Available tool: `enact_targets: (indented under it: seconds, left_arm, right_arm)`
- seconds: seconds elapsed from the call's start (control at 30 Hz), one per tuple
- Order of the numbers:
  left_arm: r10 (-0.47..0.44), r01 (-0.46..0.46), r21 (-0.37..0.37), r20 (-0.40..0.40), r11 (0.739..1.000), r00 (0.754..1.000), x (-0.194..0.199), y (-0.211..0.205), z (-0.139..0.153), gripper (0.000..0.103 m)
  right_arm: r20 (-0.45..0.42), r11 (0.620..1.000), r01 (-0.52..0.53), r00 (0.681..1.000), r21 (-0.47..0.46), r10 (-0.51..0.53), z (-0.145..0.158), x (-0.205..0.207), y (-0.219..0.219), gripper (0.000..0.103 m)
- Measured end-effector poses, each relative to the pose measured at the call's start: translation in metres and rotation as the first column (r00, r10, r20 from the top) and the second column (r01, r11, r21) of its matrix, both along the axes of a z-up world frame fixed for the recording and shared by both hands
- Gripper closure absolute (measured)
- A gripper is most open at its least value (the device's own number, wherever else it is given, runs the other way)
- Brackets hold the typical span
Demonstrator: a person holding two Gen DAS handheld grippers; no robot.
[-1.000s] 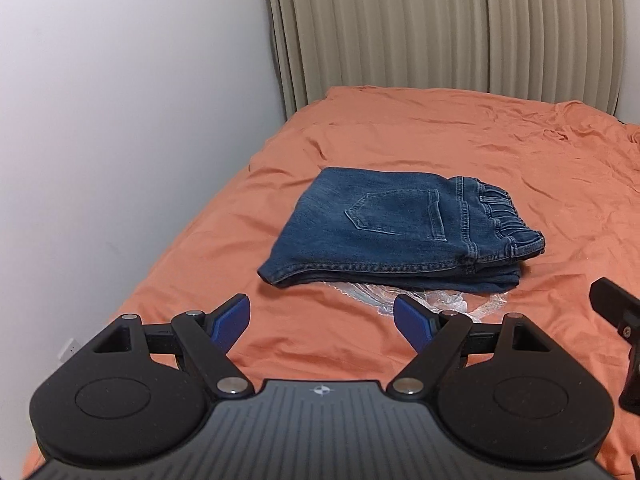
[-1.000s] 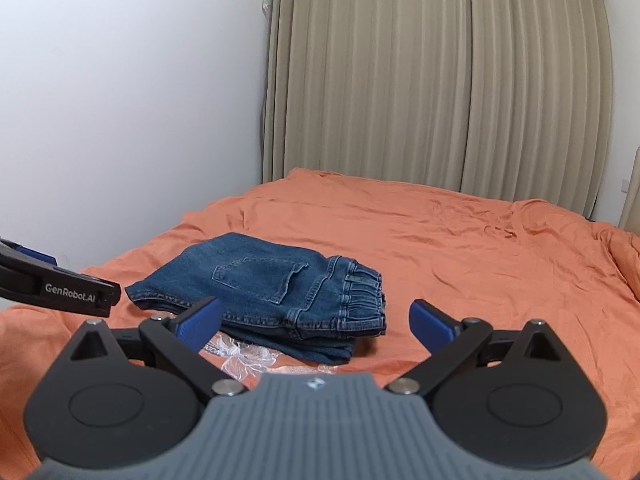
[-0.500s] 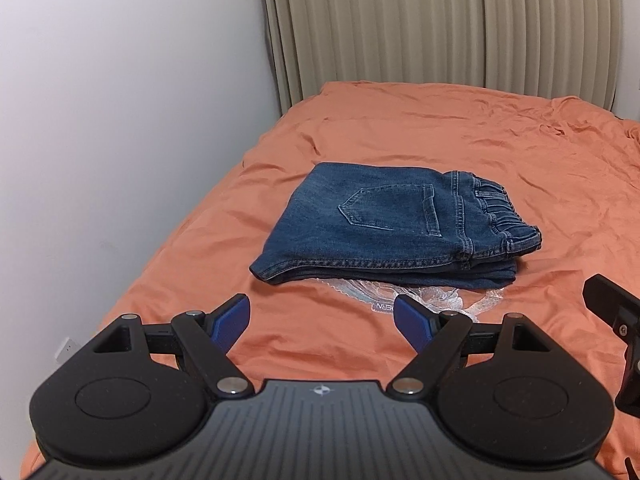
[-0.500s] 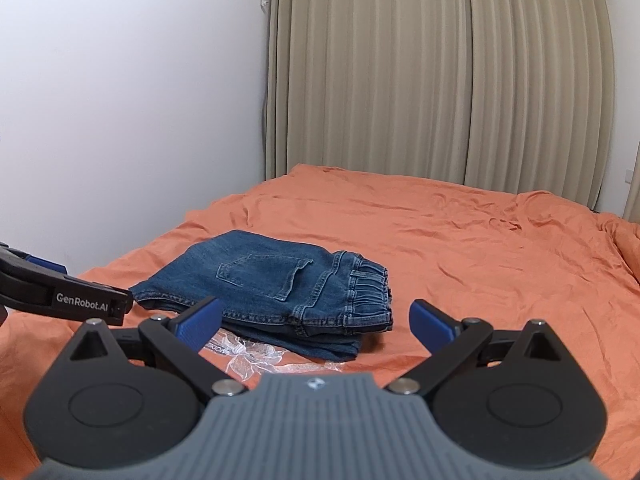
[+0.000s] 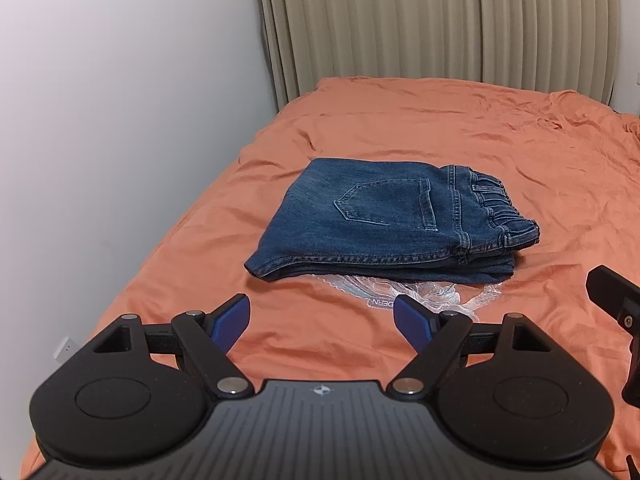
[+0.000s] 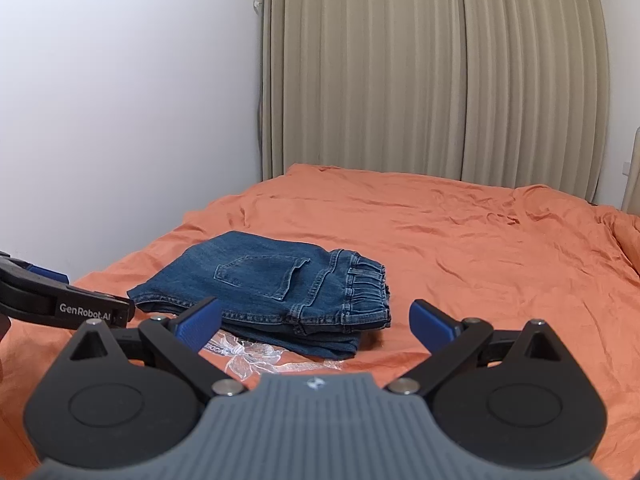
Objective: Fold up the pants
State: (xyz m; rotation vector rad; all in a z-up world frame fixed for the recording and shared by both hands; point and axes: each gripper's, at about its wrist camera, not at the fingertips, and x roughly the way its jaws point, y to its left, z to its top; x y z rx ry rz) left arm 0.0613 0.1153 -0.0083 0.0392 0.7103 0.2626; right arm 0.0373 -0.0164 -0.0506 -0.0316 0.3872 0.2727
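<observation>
On the bed (image 5: 400,128), covered by a wrinkled orange sheet (image 6: 460,240), everything else lies. The bed runs back to a white wall (image 5: 120,100) on the left and beige curtains (image 6: 440,72) at the far end.

The jeans (image 5: 384,224) sit left of the bed's middle, folded into a flat, squarish stack of several layers. A back pocket (image 5: 388,204) faces up on the top layer, and the gathered elastic waistband (image 5: 500,208) lies along the stack's right side. From the right wrist view the jeans (image 6: 272,280) show the same stack, with the lower layers sticking out a little at the near edge.

A clear plastic bag (image 5: 412,292) with printed letters lies crumpled under the near edge of the jeans, partly pinned by them and partly spread on the sheet.

The left gripper (image 5: 322,324) hangs above the sheet, well short of the jeans, its blue-padded fingers (image 5: 232,322) spread wide with nothing between them. The right gripper (image 6: 316,322) is likewise held back from the stack, jaws wide apart and empty. Each gripper shows at the edge of the other's view: the left one, marked "GenRobot.AI", sits just left of the right one.
</observation>
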Motion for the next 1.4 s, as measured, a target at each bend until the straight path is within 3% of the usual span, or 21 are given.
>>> enact_targets:
  seconds: [1.4]
  left_arm:
    - [-0.022,0.022,0.000,0.001,1.000,1.000,-0.0004,-0.0001,0.0012,0.008]
  right_arm:
    - [-0.032,0.999,0.027,0.999,0.032,-0.026,-0.0001,0.0012,-0.0001,0.007]
